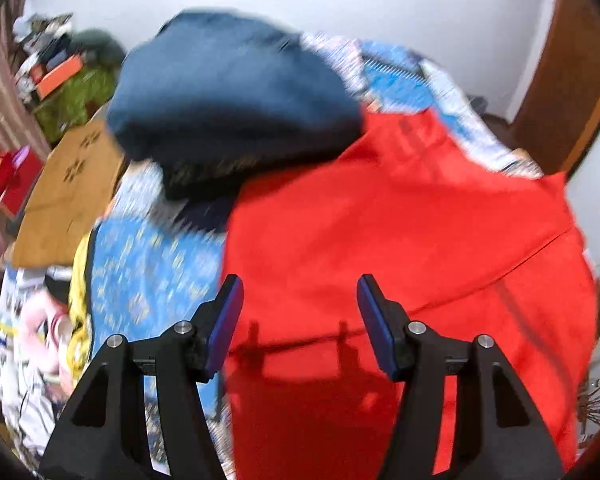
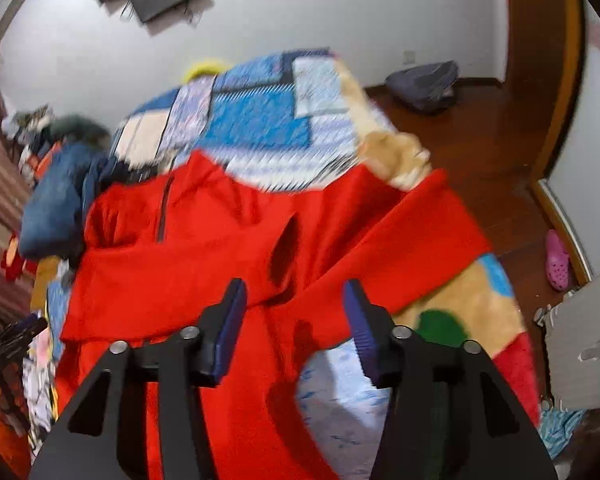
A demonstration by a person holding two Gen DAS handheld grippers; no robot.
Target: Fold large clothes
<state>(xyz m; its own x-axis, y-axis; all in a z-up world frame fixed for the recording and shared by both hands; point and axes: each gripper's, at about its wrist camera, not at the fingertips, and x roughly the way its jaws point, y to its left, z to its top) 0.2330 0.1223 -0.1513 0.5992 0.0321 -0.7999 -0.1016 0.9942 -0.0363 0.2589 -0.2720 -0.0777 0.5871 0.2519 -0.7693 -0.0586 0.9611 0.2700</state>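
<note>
A large red garment (image 1: 400, 240) lies spread on a bed with a blue patterned cover (image 1: 148, 276). In the right wrist view the same red garment (image 2: 204, 248) shows a short dark zip at its collar and a sleeve folded across toward the right. My left gripper (image 1: 300, 308) hovers above the red cloth, its blue pads apart with nothing between them. My right gripper (image 2: 294, 312) is open over the folded sleeve, clear of the cloth. Both views are blurred.
A dark blue folded garment (image 1: 228, 92) lies on the bed beyond the red one. A brown cardboard box (image 1: 68, 196) and clutter stand left of the bed. Wooden floor (image 2: 480, 140), a grey bag (image 2: 424, 84) and a pink shoe (image 2: 558, 260) are to the right.
</note>
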